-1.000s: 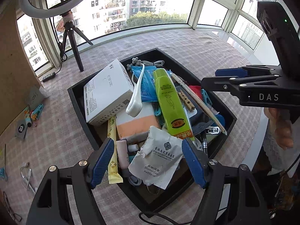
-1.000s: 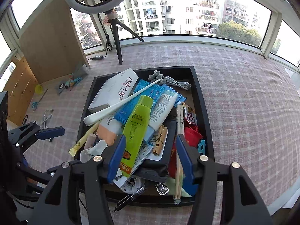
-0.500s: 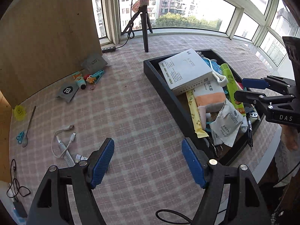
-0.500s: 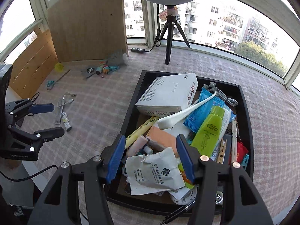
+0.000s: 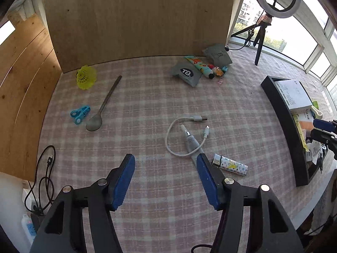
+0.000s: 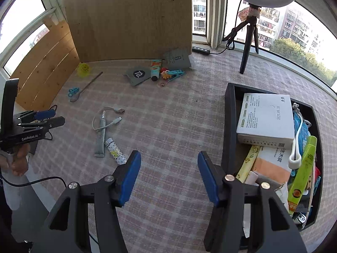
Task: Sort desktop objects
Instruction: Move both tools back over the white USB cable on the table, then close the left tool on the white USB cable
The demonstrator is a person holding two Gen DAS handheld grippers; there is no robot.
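The left gripper [image 5: 165, 169], jaws closing on nothing, hovers just short of a soft grey squeeze tube [image 5: 190, 142]: light, squashy, best pinched mid-body. The right gripper [image 6: 167, 168] is spread, empty.

Bright daylight floods in through the windows [image 6: 294, 33] beyond the tongs — glass blown out, tablecloth [image 5: 147, 97] evenly lit, frames sharp, edges fisheye-bent.
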